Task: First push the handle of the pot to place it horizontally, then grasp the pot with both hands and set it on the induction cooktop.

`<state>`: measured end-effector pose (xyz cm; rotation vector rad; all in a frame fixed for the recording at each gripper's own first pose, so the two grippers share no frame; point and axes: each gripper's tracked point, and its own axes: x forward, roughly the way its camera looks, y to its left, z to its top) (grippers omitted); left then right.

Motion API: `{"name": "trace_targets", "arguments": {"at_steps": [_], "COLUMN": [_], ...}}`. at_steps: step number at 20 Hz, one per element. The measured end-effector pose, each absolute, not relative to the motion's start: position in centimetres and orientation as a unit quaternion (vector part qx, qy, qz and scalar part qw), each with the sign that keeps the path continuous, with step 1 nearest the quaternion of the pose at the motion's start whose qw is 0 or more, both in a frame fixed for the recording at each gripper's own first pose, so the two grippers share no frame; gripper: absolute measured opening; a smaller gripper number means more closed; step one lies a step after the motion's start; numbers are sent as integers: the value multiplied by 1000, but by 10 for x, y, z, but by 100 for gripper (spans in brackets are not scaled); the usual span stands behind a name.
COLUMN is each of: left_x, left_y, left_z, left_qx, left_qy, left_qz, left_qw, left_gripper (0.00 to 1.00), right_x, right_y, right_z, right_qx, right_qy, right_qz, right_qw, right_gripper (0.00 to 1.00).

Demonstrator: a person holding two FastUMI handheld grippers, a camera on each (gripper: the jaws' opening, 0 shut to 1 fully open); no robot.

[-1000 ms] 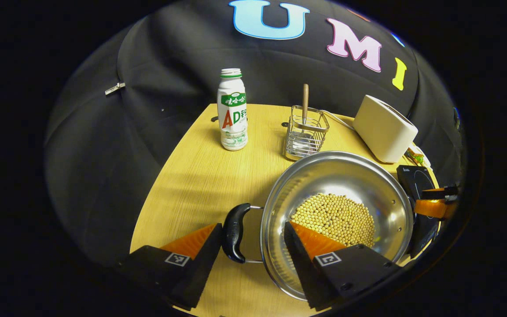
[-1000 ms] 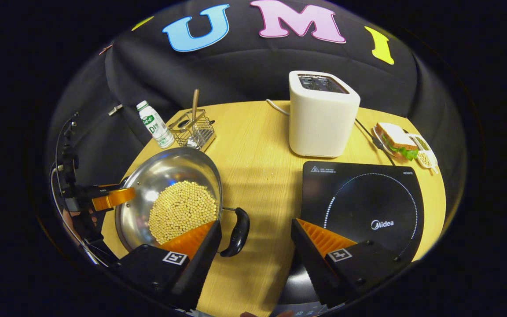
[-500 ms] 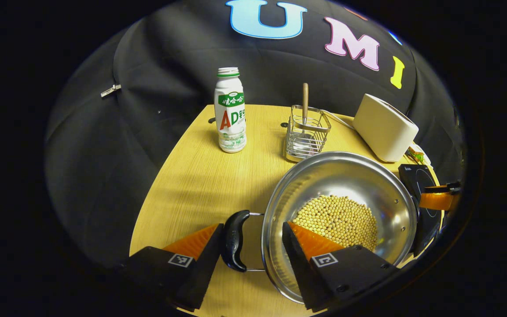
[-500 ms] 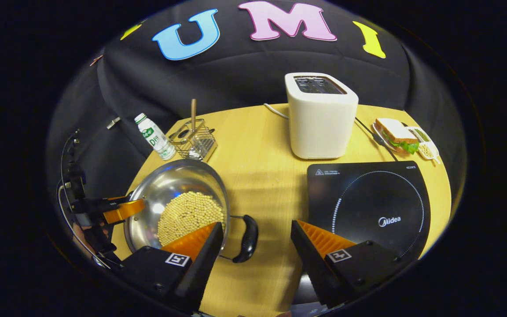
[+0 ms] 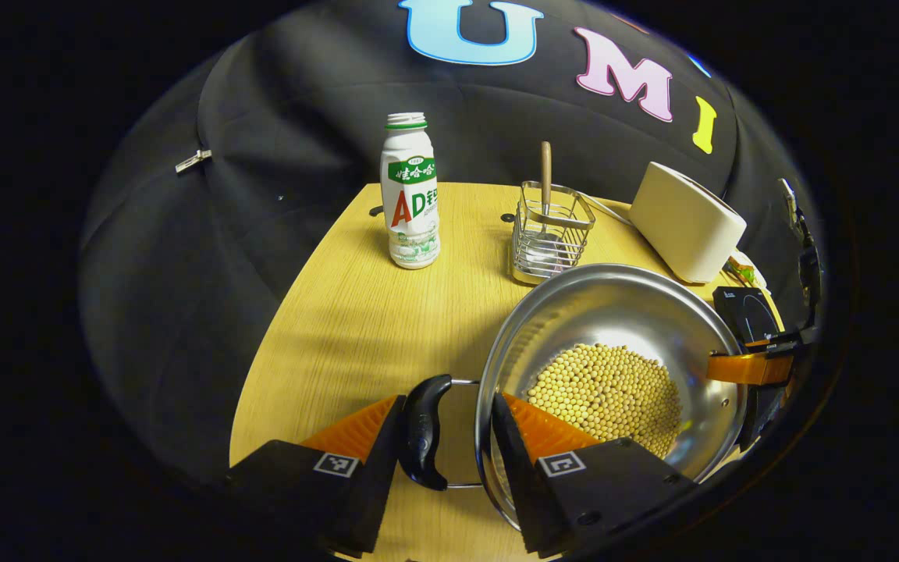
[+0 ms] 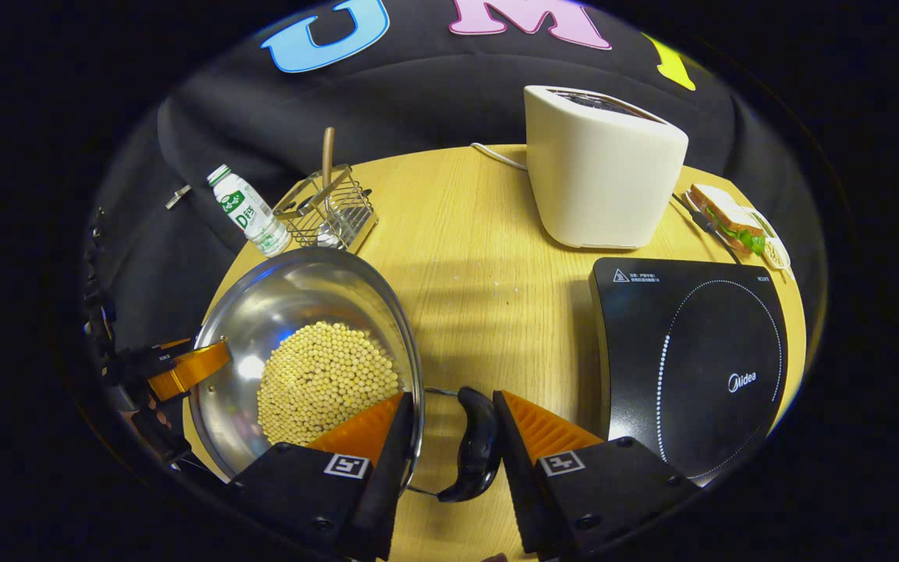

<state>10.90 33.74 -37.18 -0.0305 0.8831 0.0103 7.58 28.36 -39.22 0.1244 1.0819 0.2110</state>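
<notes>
Steel pot (image 5: 613, 312), holding a heap of yellow beans (image 5: 605, 390), is seen on the left part of the wooden table (image 5: 356, 312), well apart from the black induction cooktop (image 6: 691, 351) at the right. Both black handles are judged to lie horizontal already, so the two-handed grasp is taken to be the step in hand.

The left gripper (image 5: 446, 400) is set astride the pot's left handle (image 5: 422, 437): one finger lies just outside the handle, the other inside the rim over the beans. The right gripper (image 6: 451, 396) is set likewise at the right handle (image 6: 477, 445), one finger inside the rim, the other against the handle's outer side. Both jaws are drawn in narrow, but whether the fingers press firmly cannot be told.

A firm closing on each side is called for next, then a level lift and a carry rightward, so that no beans are spilled.
</notes>
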Motion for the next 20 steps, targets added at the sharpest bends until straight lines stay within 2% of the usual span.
{"name": "trace_targets", "arguments": {"at_steps": [2, 4, 6, 9, 13, 17, 18, 19, 20], "left_x": [109, 109, 109, 102, 92, 84, 82, 81, 81], "left_y": [337, 335, 333, 321, 304, 261, 248, 234, 219], "left_z": [-373, -369, -368, -362, -322, -288, -283, -279, -277], "left_qx": [-8, -8, -16, -40, -30, -30, -31, -33, -35], "left_qy": [427, 426, 425, 428, 420, 419, 420, 421, 426], "left_qz": [4, 5, 7, 15, 23, 19, 16, 13, 10], "left_qw": [904, 905, 905, 903, 907, 907, 907, 906, 904], "left_gripper": [70, 67, 62, 58, 58, 57, 58, 57, 58], "right_x": [77, 77, 80, 85, 83, 77, 76, 74, 73], "right_y": [283, 283, 280, 274, 255, 214, 200, 186, 171], "right_z": [-392, -394, -390, -374, -342, -310, -306, -301, -298], "right_qx": [48, 46, 38, 19, 20, 25, 26, 26, 26], "right_qy": [512, 511, 508, 489, 488, 483, 482, 482, 482], "right_qz": [104, 101, 101, 105, 125, 130, 129, 129, 127], "right_qw": [851, 852, 855, 866, 864, 866, 866, 867, 867], "right_gripper": [64, 61, 54, 54, 53, 53, 58, 53, 53]}}
